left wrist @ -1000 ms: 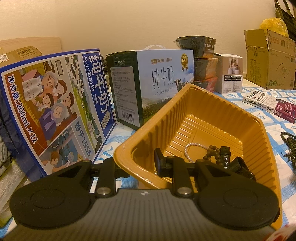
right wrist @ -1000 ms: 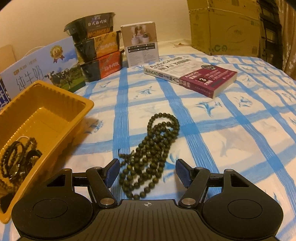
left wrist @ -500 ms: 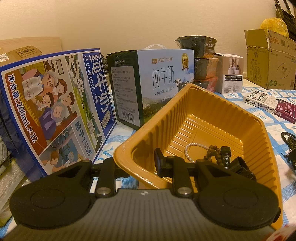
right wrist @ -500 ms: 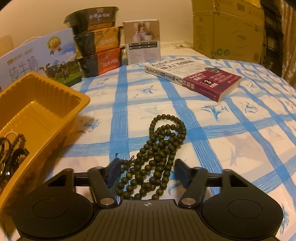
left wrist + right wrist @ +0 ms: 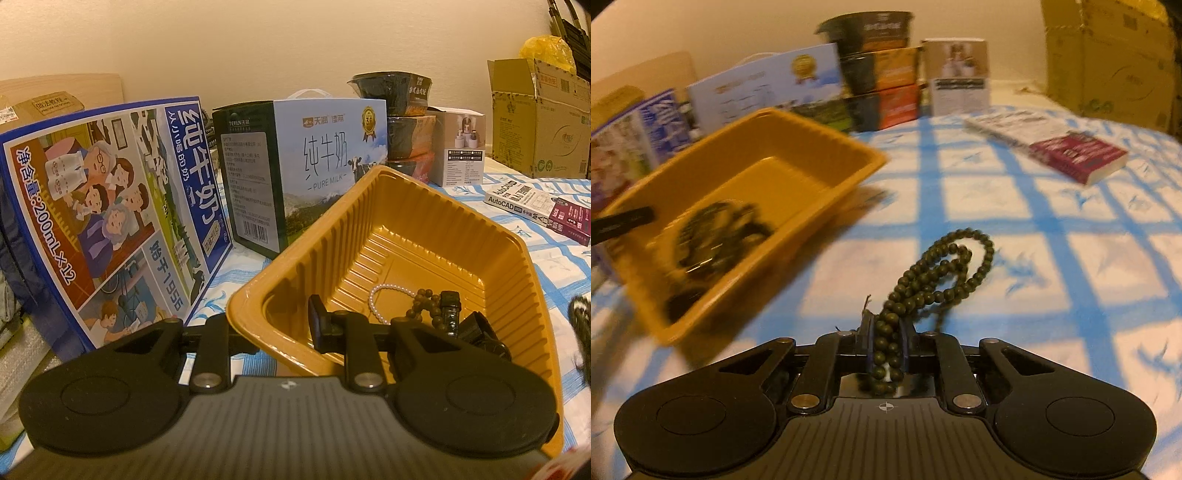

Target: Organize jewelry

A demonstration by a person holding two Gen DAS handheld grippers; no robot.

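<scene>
The right gripper (image 5: 885,341) has its fingers closing on the dark green beads (image 5: 934,273), pinching one end of the strand between the pads; the rest of the loops trail forward from the fingers and lie on the blue-checked cloth (image 5: 1052,206). The view from this gripper is smeared by motion. To its left stands the yellow tray (image 5: 820,140), which already holds a dark tangle of jewelry. The left gripper (image 5: 275,325) clamps the tray's near rim (image 5: 243,306): one finger sits outside the wall, the other (image 5: 317,325) inside, pressed close with the thin wall between them. Inside the tray, near that inner finger, lie a pearl bracelet (image 5: 384,295), a brown bead string (image 5: 421,306) and a black watch (image 5: 450,306), all bunched toward the near end; the far end of the tray floor is bare. Behind the tray stand two milk cartons, a blue one (image 5: 110,206) leaning at the left and a white and green one (image 5: 306,170) beside it. Farther right are stacked noodle bowls (image 5: 402,122), a small white box (image 5: 461,147), a cardboard box (image 5: 539,125) and a book (image 5: 535,203) lying flat on the cloth.
</scene>
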